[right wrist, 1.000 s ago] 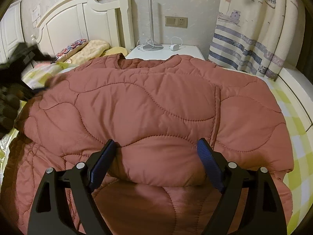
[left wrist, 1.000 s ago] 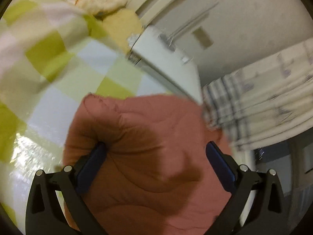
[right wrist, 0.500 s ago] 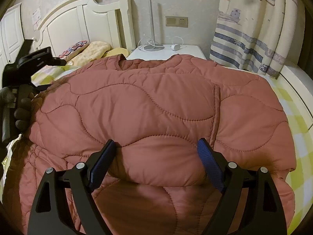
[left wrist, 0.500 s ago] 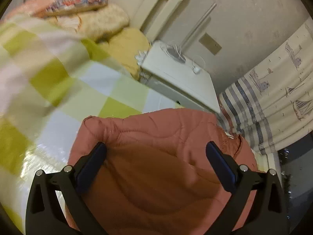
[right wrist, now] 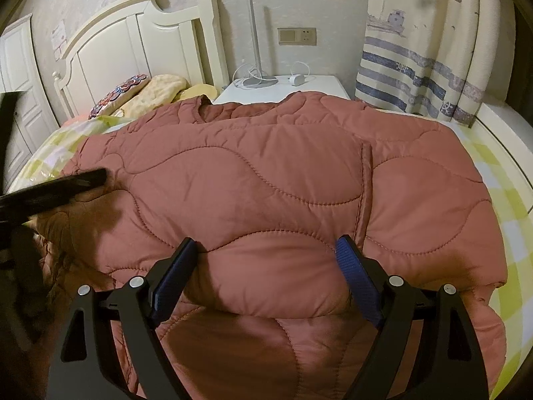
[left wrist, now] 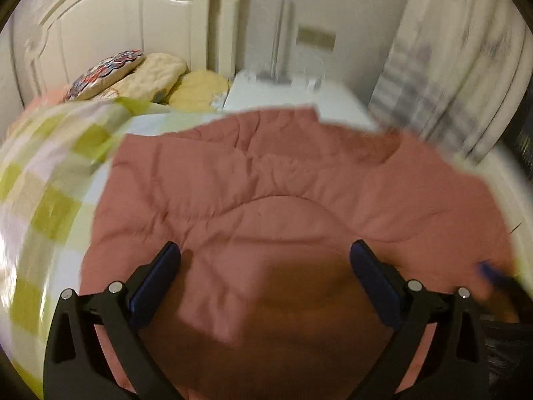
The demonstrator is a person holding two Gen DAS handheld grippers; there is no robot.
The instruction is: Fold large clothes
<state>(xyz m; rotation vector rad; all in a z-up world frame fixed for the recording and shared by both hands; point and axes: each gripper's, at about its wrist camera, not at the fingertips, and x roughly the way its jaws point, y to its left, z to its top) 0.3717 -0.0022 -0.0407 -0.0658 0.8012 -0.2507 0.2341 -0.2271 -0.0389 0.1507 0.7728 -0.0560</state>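
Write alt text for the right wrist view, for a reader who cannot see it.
A quilted reddish-pink jacket lies spread over a bed with a yellow-green checked sheet, the right gripper open just above its near fold. The left gripper reaches in over the jacket's left edge. Behind stand a white headboard, pillows, a nightstand and a nautical curtain.

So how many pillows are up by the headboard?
3 visible: an embroidered floral pillow nearest the white headboard, a cream quilted one beside it, a yellow one rightmost. The bedding may hide more.
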